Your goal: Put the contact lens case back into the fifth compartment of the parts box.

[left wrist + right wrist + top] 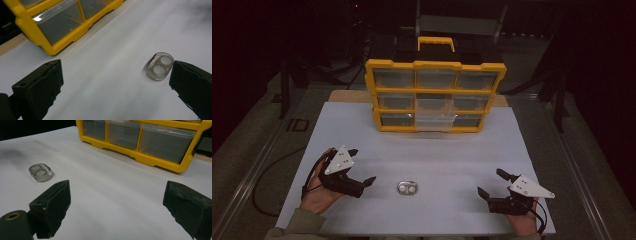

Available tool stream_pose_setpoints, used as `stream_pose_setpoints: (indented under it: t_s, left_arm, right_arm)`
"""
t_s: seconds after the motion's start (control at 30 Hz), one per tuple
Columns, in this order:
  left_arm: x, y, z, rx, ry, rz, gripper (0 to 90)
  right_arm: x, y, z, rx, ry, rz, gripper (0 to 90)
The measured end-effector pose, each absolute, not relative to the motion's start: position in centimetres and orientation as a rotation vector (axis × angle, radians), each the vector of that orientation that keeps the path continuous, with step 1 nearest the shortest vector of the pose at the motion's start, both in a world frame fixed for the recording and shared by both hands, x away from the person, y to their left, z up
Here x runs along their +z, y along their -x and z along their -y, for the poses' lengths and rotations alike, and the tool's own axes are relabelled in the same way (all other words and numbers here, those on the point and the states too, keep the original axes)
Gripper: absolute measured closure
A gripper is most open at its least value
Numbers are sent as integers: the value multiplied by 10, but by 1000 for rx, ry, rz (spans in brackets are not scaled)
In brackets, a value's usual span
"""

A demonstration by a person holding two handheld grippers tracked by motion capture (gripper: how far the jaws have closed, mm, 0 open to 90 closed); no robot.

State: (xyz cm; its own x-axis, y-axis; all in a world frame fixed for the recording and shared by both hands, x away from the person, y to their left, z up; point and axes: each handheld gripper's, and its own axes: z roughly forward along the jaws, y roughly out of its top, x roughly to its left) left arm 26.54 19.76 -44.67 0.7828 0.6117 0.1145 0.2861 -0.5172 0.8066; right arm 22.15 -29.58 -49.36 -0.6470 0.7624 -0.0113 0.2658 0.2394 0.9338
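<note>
Nearest me, my left gripper (362,166) and right gripper (492,183) hover over the white desk (377,135) with jaws spread wide, holding nothing. Between them lies a small clear two-well case (407,188), at three o'clock from the left gripper. Farther off, at twelve o'clock, stands the yellow drawer organizer (435,95).

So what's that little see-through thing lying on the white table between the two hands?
The small clear case looks like transparent plastic, oval in outline, with two round wells side by side. It lies flat on the white table, in front of the yellow drawer organizer and well apart from it. Nothing touches it: it sits between the left hand-held gripper and the right hand-held gripper, both open.
</note>
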Motion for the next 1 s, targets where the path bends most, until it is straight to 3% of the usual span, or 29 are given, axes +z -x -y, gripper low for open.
stream_pose_setpoints:
  t_s: [1.0]
  left_arm:
    - [-451, -285, -158, 397, -2340, -541, 0]
  right_arm:
    - [-493, -221, 296, 1410, -936, -2051, 79]
